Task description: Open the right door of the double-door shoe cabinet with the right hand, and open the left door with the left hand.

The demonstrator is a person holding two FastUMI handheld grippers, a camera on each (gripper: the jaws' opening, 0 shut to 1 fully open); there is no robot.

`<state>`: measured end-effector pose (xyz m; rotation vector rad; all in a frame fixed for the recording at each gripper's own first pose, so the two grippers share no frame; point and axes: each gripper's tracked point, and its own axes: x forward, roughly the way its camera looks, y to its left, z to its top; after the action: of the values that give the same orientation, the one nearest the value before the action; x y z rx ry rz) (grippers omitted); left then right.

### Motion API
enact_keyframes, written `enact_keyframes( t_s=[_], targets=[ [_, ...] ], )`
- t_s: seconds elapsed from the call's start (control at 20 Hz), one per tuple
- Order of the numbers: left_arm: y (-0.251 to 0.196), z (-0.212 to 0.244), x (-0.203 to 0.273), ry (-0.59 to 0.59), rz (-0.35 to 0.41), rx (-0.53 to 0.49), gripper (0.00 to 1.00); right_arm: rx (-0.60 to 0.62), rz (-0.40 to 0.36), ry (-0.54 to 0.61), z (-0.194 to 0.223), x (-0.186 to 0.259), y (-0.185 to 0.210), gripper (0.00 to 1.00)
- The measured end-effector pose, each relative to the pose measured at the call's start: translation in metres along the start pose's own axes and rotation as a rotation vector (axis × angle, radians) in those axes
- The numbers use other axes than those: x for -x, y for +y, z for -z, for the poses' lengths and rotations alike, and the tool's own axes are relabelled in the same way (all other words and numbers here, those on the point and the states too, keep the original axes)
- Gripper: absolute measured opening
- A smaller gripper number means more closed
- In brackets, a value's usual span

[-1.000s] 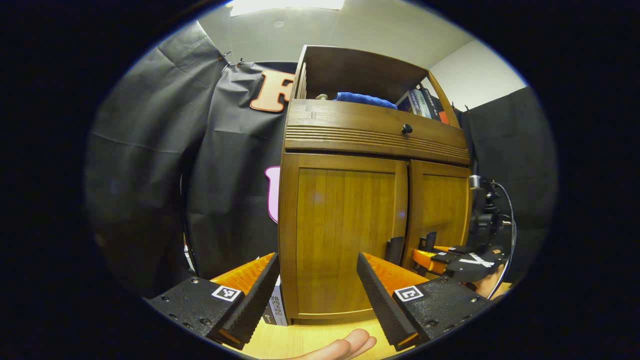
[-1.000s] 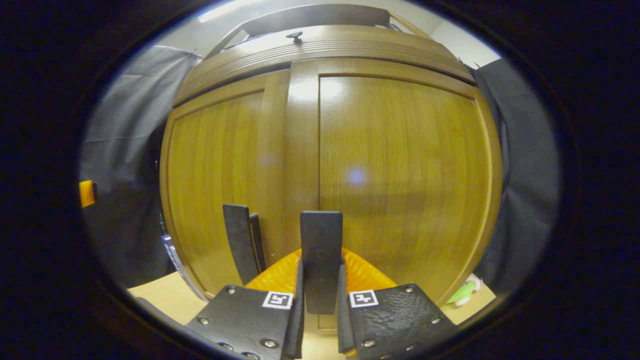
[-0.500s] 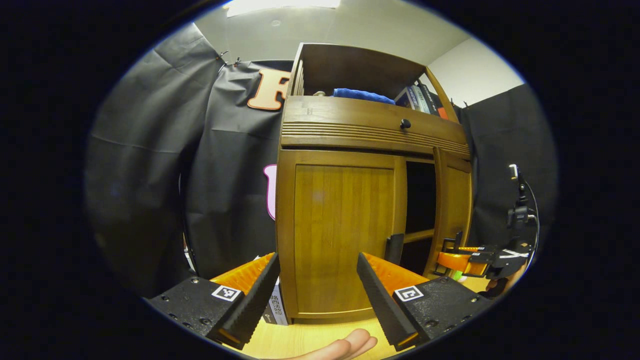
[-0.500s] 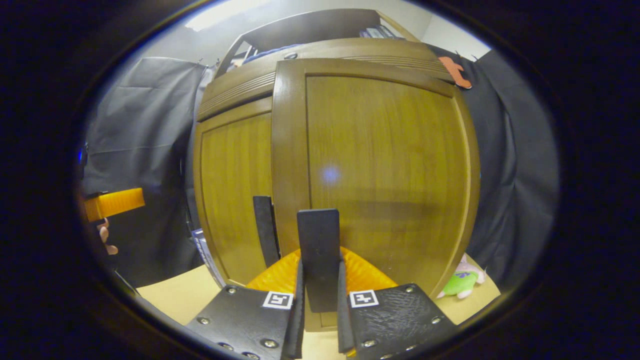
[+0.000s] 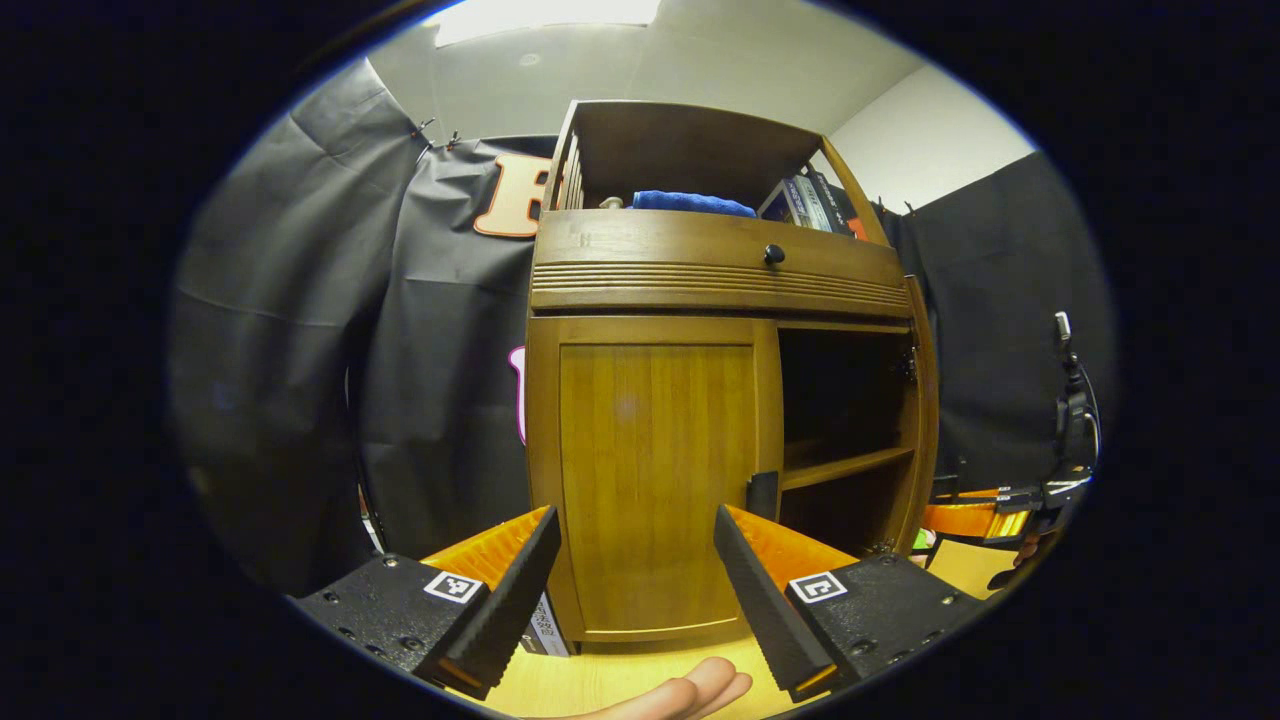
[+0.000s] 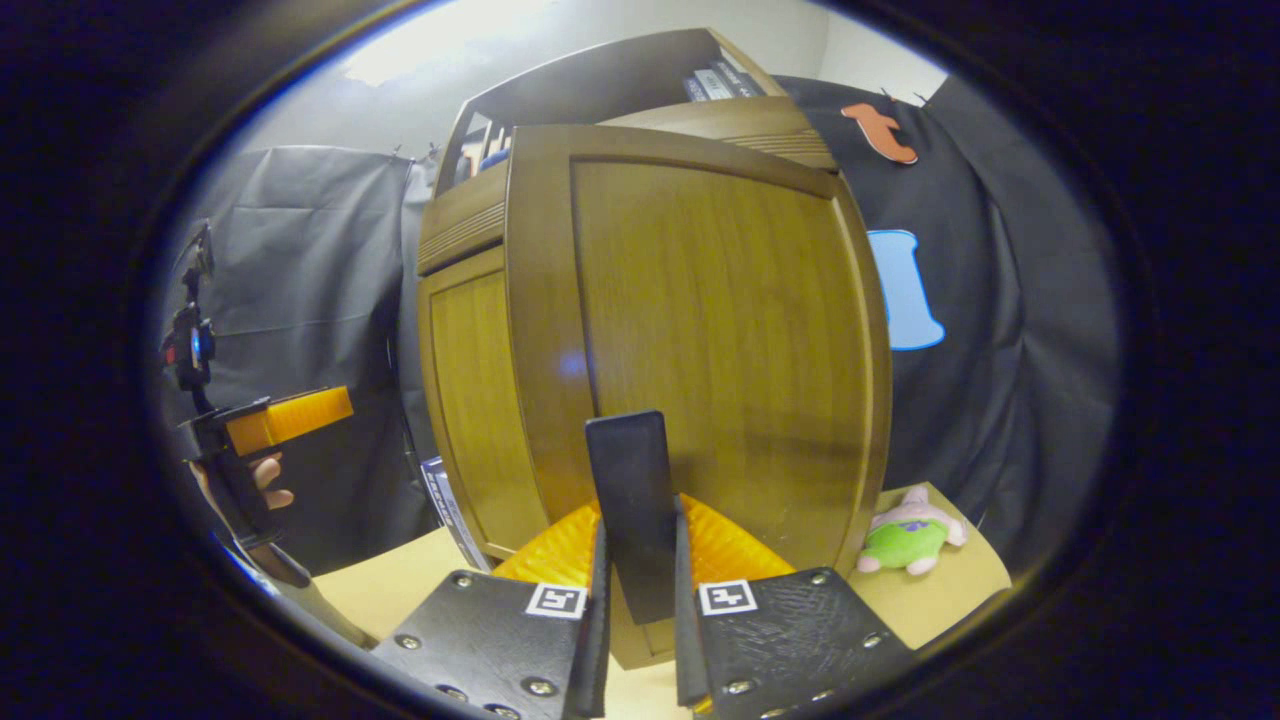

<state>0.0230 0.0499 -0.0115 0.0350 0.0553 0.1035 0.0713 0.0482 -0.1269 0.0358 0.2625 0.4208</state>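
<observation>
Right door swung open, left door closed.
The right gripper has its jaws clamped on the black handle of the right door; the shoe cabinet stands on the worktop; the left gripper waits before the left door, jaws wide apart, near its handle; a shelf shows inside.

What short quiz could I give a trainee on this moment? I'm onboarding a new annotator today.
1. True or false: the left door is closed.
2. What is the right claw clamped on? A) drawer knob B) right door handle C) plush toy
3. Fill in: the left claw is ____.

Key: 1 true; 2 B; 3 open, short of the left door handle.
</observation>
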Motion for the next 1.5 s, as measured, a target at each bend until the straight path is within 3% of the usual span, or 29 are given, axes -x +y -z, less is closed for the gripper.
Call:
enact_keyframes(
  t_s=[0.3, 0.35, 0.4, 0.45, 0.7, 0.75, 1.0, 1.15, 1.2, 1.25, 1.3, 1.5],
  targets=[
    [-0.003, 0.002, -0.001, 0.008, -0.006, -0.002, 0.96, 0.051, 0.061, -0.017, -0.005, 0.032, -0.021, 0.27],
    [-0.005, 0.001, 0.0, 0.007, -0.002, -0.001, 0.92, 0.076, 0.081, -0.019, -0.005, 0.037, -0.025, 0.28],
    [-0.006, 0.001, 0.0, 0.005, 0.003, 0.0, 0.96, 0.097, 0.105, -0.019, -0.007, 0.042, -0.03, 0.26],
    [-0.008, 0.0, 0.001, 0.002, 0.007, 0.002, 0.92, 0.114, 0.13, -0.015, -0.007, 0.047, -0.034, 0.26],
    [-0.014, 0.001, 0.001, 0.003, 0.021, 0.001, 0.96, 0.198, 0.24, 0.033, -0.002, 0.069, -0.051, 0.26],
    [-0.015, 0.001, 0.002, 0.002, 0.023, -0.003, 0.92, 0.208, 0.26, 0.036, -0.002, 0.072, -0.055, 0.26],
    [-0.021, 0.002, 0.003, -0.001, 0.034, -0.018, 0.96, 0.235, 0.33, 0.05, -0.003, 0.09, -0.074, 0.26],
    [-0.027, 0.004, 0.003, -0.001, 0.04, -0.025, 0.92, 0.247, 0.391, 0.062, -0.003, 0.1, -0.095, 0.27],
    [-0.027, 0.006, 0.002, 0.003, 0.04, -0.03, 0.92, 0.246, 0.435, 0.046, -0.003, 0.102, -0.115, 0.26],
    [-0.029, 0.006, 0.002, 0.004, 0.04, -0.037, 0.92, 0.224, 0.471, 0.03, -0.013, 0.116, -0.125, 0.01],
    [-0.031, 0.008, 0.002, 0.005, 0.041, -0.044, 0.92, 0.202, 0.488, 0.001, -0.018, 0.122, -0.141, 0.01],
    [-0.041, 0.015, -0.003, 0.017, 0.039, -0.061, 0.95, 0.044, 0.379, -0.034, -0.019, 0.124, -0.173, 0.01]
  ],
)
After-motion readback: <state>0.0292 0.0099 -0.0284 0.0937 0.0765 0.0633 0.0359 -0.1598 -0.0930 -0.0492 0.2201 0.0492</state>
